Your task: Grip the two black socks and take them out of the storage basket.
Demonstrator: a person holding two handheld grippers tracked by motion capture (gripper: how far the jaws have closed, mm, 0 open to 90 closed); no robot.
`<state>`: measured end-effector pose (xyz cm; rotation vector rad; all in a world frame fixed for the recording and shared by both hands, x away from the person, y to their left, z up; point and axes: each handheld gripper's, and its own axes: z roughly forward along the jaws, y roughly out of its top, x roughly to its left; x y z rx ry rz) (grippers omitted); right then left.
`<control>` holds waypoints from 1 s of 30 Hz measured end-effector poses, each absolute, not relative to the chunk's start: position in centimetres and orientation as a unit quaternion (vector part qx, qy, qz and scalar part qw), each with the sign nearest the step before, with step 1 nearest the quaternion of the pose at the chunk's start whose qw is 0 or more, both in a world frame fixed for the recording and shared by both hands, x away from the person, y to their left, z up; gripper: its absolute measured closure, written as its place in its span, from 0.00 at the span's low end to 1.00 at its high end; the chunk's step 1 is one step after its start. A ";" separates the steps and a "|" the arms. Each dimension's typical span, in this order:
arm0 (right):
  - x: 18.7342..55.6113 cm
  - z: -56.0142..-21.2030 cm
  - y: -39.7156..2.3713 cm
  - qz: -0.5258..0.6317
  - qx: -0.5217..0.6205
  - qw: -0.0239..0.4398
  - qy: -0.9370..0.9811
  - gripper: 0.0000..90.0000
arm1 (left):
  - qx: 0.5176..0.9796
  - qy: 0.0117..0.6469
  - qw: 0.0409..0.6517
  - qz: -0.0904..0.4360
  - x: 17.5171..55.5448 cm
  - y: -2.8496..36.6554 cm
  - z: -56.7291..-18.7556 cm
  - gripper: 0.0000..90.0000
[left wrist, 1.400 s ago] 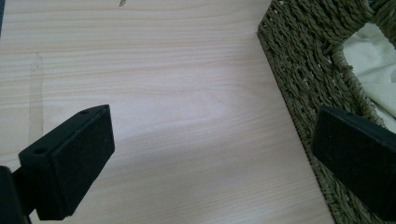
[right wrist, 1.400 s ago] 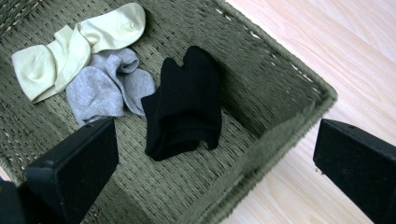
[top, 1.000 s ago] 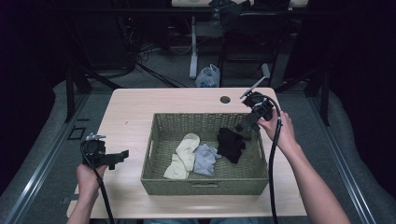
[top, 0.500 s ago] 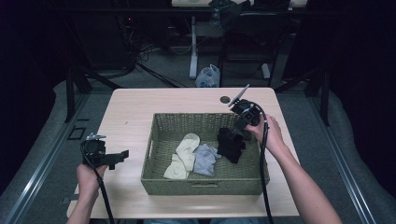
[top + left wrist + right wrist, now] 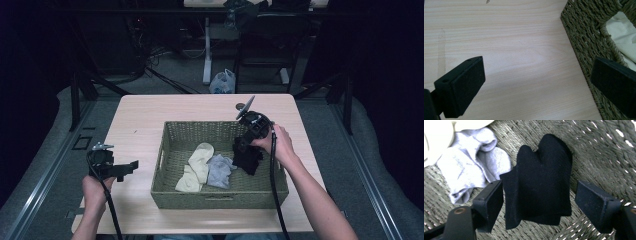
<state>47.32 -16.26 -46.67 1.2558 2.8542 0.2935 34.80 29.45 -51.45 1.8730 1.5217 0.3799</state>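
My right tongs (image 5: 243,146) are down inside the woven basket (image 5: 170,150), at about three o'clock of its floor, with the black sock (image 5: 541,187) between the jaws. In the right gripper view the left pad sits against the sock's edge while the right pad stands clear of it — the jaws have just been closing, but they are not yet pressing on the cloth. The sock lies crumpled on the wicker bottom, and the grey sock (image 5: 220,170) lies just beside it toward nine o'clock, with the cream sock (image 5: 197,165) past that. My left tongs (image 5: 131,165) hang over the table (image 5: 140,120) at nine o'clock of the basket, jaws wide apart with nothing between them — bare wood under them, the basket's outer wall near one pad.
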 end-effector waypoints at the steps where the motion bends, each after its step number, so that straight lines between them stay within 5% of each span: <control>1: 47.4 -46.7 -16.2 0.087 0.397 0.004 0.914 0.27 | 0.720 0.585 0.343 0.148 34.8 29.4 -51.5 0.00; 5: 47.7 -47.4 -16.2 0.075 0.406 0.002 0.911 0.32 | 0.720 0.585 0.343 0.148 34.8 29.4 -51.4 0.00; 10: 47.7 -47.8 -16.2 0.067 0.414 -0.001 0.908 0.72 | 0.722 0.584 0.341 0.147 34.8 29.4 -51.4 0.00; 13: 47.6 -47.7 -16.2 0.065 0.418 -0.001 0.906 0.88 | 0.723 0.583 0.340 0.147 34.8 29.4 -51.4 0.00; 30: 46.5 -41.5 -17.2 0.125 0.411 -0.004 0.903 0.94 | 0.723 0.583 0.341 0.146 34.8 29.4 -51.4 0.00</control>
